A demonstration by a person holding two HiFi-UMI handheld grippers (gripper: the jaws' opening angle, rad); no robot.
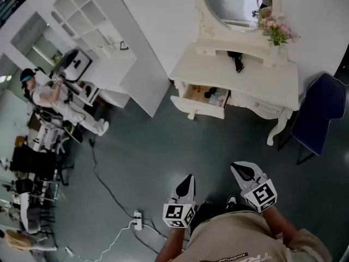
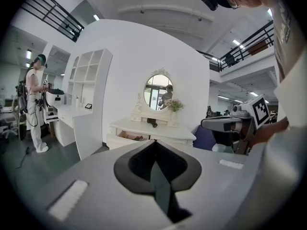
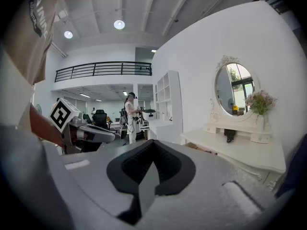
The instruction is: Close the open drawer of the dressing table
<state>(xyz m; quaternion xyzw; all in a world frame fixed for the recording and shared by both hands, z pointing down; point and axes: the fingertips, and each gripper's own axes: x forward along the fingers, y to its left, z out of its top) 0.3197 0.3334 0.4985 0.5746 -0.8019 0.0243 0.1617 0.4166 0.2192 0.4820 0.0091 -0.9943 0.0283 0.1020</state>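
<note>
– Left gripper (image 1: 188, 180) is shut tight with nothing in it. Same for the right gripper (image 1: 240, 170).
– Where is the drawer?
– The drawer (image 1: 197, 107) is on the left side of the table (image 1: 248, 75), pulled out. Both grippers are well apart from it, with grey floor (image 1: 207, 146) between.
– What is in it?
– Small things. A dark one (image 1: 209, 94), then a pale blue one (image 1: 218, 98). I can't tell what they are.
– Any words?
– Each gripper has a cube (image 1: 179, 214) with black and white squares. The shirt (image 1: 245, 239) shows letters like ADVENTUR, cut off.
– What else?
– Far left, a person (image 1: 52, 97) stands. Next comes a white shelf (image 1: 87, 21). A power strip (image 1: 137, 220) lies on the floor near the left gripper. On the table is a black thing (image 1: 236, 61). A mirror (image 1: 235, 4) is above it. Pink flowers (image 1: 277, 30) stand at the right end. A blue chair (image 1: 319, 119) is just beside the table.
</note>
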